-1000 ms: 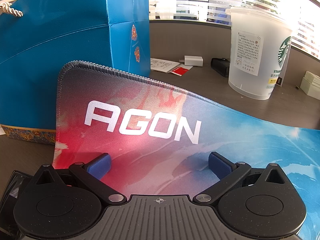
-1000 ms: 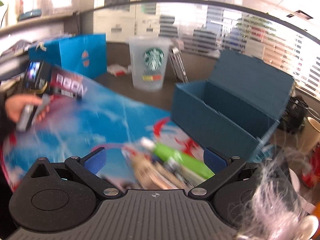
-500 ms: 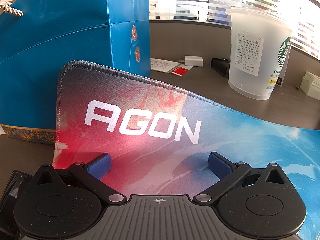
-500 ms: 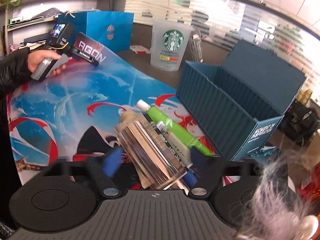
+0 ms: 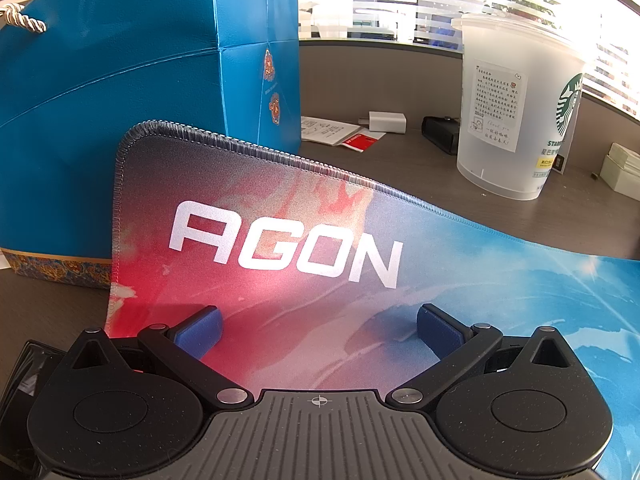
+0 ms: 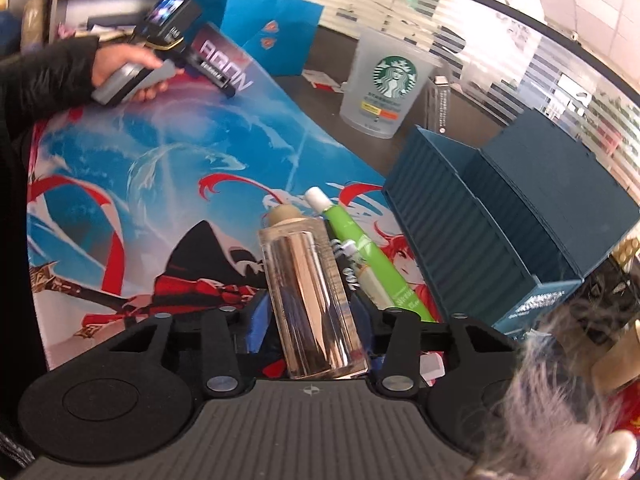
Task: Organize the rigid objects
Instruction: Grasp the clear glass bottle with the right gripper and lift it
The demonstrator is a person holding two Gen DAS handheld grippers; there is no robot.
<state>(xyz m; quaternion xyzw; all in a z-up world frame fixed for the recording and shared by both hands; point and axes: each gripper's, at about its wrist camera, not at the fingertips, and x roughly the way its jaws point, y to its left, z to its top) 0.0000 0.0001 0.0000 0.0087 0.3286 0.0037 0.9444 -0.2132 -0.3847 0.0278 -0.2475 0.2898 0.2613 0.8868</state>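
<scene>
My right gripper [image 6: 308, 320] is shut on a clear, shiny bottle [image 6: 308, 300] with a beige cap, lying lengthwise between the fingers above the printed desk mat [image 6: 160, 184]. A green tube [image 6: 360, 248] and a smaller white tube [image 6: 364, 276] lie on the mat just right of the bottle. An open dark teal container box [image 6: 480, 216] stands to the right. My left gripper [image 5: 318, 328] is open and empty, low over the mat's AGON corner [image 5: 280, 248]. It also shows far left in the right wrist view [image 6: 224, 80], held by a hand.
A blue gift bag [image 5: 140, 100] stands behind the mat corner. A frosted Starbucks cup [image 5: 516, 112] stands on the desk; it also shows in the right wrist view [image 6: 388, 88]. A white charger [image 5: 386, 122], papers and a black case lie behind. A furry object [image 6: 560, 380] is at lower right.
My right gripper has closed on the shiny bottle and turned a little to the left. The left gripper has not moved.
</scene>
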